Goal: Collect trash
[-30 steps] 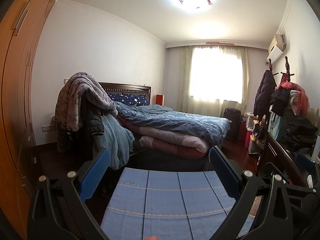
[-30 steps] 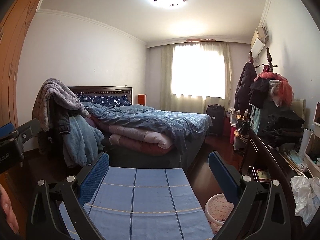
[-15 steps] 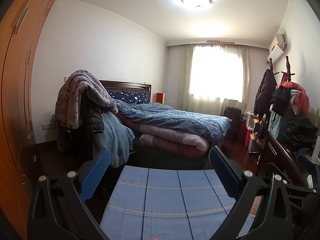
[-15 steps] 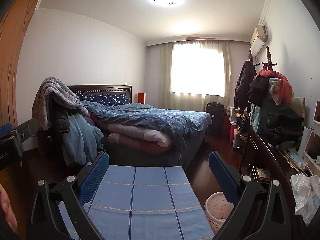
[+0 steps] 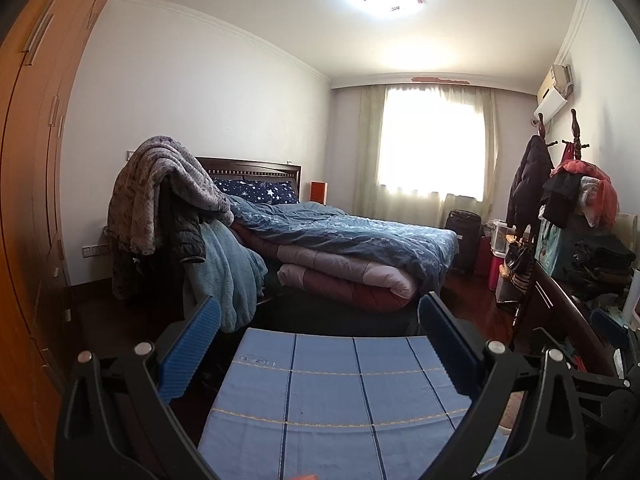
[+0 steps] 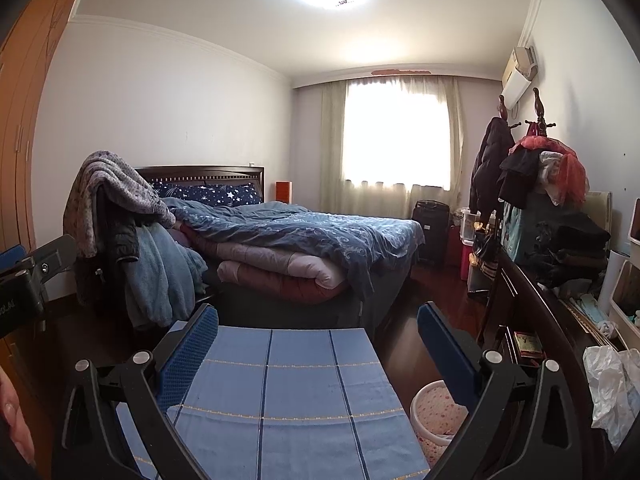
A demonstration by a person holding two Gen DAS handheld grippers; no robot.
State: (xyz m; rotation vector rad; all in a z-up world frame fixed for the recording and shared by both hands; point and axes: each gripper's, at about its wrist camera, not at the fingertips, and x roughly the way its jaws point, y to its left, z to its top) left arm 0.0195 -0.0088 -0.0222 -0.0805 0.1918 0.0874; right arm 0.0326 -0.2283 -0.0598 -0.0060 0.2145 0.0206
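My left gripper (image 5: 318,322) is open and empty, held above a blue checked cloth (image 5: 340,392). My right gripper (image 6: 318,330) is also open and empty above the same cloth (image 6: 292,392). A pink spotted waste bin (image 6: 436,412) stands on the floor below the right gripper's right finger. A crumpled white plastic bag (image 6: 608,384) lies on the dark desk at the far right of the right wrist view. The left gripper's body (image 6: 28,284) shows at the left edge of the right wrist view.
A bed (image 5: 340,236) with blue and pink quilts fills the middle. Clothes hang on a chair (image 5: 168,216) at the left. A wooden wardrobe (image 5: 28,200) lines the left. A cluttered dark desk (image 6: 552,312) and coat rack (image 6: 532,152) line the right wall.
Both views have shifted slightly; the scene sits a little lower and closer. Both grippers stay open and empty.
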